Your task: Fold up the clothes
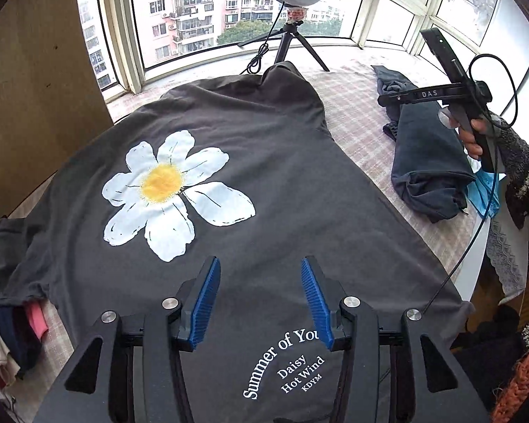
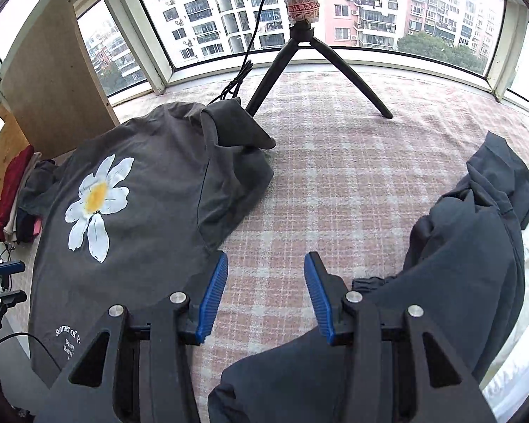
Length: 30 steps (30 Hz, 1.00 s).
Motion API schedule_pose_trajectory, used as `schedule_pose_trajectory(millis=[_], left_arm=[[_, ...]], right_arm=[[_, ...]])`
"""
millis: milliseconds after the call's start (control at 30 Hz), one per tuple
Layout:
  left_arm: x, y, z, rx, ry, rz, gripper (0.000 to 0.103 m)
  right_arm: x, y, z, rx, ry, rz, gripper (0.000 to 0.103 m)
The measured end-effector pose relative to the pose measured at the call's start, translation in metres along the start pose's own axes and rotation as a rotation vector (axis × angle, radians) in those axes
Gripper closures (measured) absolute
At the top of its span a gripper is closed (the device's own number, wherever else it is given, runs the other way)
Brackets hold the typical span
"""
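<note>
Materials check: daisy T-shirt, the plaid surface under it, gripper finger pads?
Daisy T-shirt: looks like soft matte cotton-type knit, dark grey; it drapes in soft wrinkles, and the print sits flat like ink.
Plaid cover: seemingly woven textile, pink and cream check with a nubby texture.
Finger pads: blue, ribbed, probably rubber or soft plastic; the surrounding gripper body looks like matte black hard plastic with metal screws.
</note>
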<state>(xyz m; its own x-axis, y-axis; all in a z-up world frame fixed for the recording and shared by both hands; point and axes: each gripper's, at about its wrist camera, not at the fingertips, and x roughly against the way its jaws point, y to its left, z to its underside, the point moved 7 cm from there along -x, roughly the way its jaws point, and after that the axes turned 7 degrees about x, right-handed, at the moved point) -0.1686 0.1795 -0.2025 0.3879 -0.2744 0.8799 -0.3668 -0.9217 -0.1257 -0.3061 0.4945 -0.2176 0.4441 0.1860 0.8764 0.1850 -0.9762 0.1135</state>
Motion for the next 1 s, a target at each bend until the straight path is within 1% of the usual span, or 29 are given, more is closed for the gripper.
schedule_pose_trajectory(millis=[167, 267, 300, 333, 400, 433, 467, 500, 567, 600, 667, 700, 733, 767, 800, 833, 867, 933, 1000], left_arm=[[-0.037, 0.021, 0.026, 0.185, 0.090, -0.140, 0.055], [-0.053, 0.036, 0.046, 0.296, 0.138, -0.176, 0.055], [-0.057, 0.041, 0.052, 0.332, 0.153, -0.181, 0.055], [-0.060, 0.044, 0.057, 0.356, 0.167, -0.186, 0.055], [-0.064, 0.050, 0.065, 0.391, 0.192, -0.199, 0.055], [-0.065, 0.051, 0.066, 0.395, 0.199, -0.201, 0.055], [-0.065, 0.050, 0.065, 0.391, 0.201, -0.201, 0.055], [-0.065, 0.049, 0.063, 0.386, 0.203, -0.201, 0.055], [-0.065, 0.048, 0.061, 0.377, 0.207, -0.202, 0.055], [-0.064, 0.048, 0.060, 0.373, 0.209, -0.202, 0.055], [-0.064, 0.047, 0.058, 0.364, 0.212, -0.202, 0.055], [-0.064, 0.046, 0.056, 0.359, 0.214, -0.202, 0.055], [-0.064, 0.046, 0.055, 0.355, 0.216, -0.203, 0.055], [-0.064, 0.045, 0.054, 0.350, 0.218, -0.203, 0.055], [-0.064, 0.044, 0.053, 0.346, 0.220, -0.203, 0.055], [-0.064, 0.040, 0.048, 0.332, 0.218, -0.200, 0.055], [-0.065, 0.033, 0.041, 0.311, 0.212, -0.194, 0.055], [-0.066, 0.018, 0.026, 0.271, 0.200, -0.183, 0.055], [-0.069, -0.010, 0.006, 0.198, 0.172, -0.144, 0.055]], right_arm=[[-0.075, -0.019, -0.042, -0.037, 0.043, -0.100, 0.058], [-0.105, -0.016, -0.051, -0.037, 0.076, -0.160, 0.058], [-0.107, -0.014, -0.054, -0.031, 0.068, -0.177, 0.058], [-0.107, -0.012, -0.057, -0.021, 0.045, -0.189, 0.058], [-0.110, -0.006, -0.059, -0.014, 0.036, -0.246, 0.059], [-0.110, -0.002, -0.059, 0.001, 0.035, -0.261, 0.066], [-0.110, 0.002, -0.058, 0.027, 0.033, -0.262, 0.078], [-0.110, 0.006, -0.058, 0.053, 0.032, -0.262, 0.096], [-0.101, 0.008, -0.057, 0.067, 0.015, -0.255, 0.096], [-0.090, 0.005, -0.057, 0.059, -0.005, -0.243, 0.096], [-0.054, -0.010, -0.054, -0.003, -0.057, -0.201, 0.096], [-0.041, -0.014, -0.048, -0.034, -0.069, -0.215, 0.096], [-0.032, -0.015, -0.041, -0.056, -0.071, -0.244, 0.096], [-0.030, -0.016, -0.035, -0.048, -0.051, -0.234, 0.093], [-0.033, -0.015, -0.028, -0.014, -0.013, -0.192, 0.081], [-0.037, -0.019, -0.023, 0.008, 0.022, -0.138, 0.072], [-0.039, -0.028, -0.022, 0.002, 0.026, -0.108, 0.056], [-0.038, -0.049, -0.029, -0.049, -0.018, -0.116, 0.055], [-0.037, -0.076, -0.045, -0.108, -0.079, -0.151, 0.055]])
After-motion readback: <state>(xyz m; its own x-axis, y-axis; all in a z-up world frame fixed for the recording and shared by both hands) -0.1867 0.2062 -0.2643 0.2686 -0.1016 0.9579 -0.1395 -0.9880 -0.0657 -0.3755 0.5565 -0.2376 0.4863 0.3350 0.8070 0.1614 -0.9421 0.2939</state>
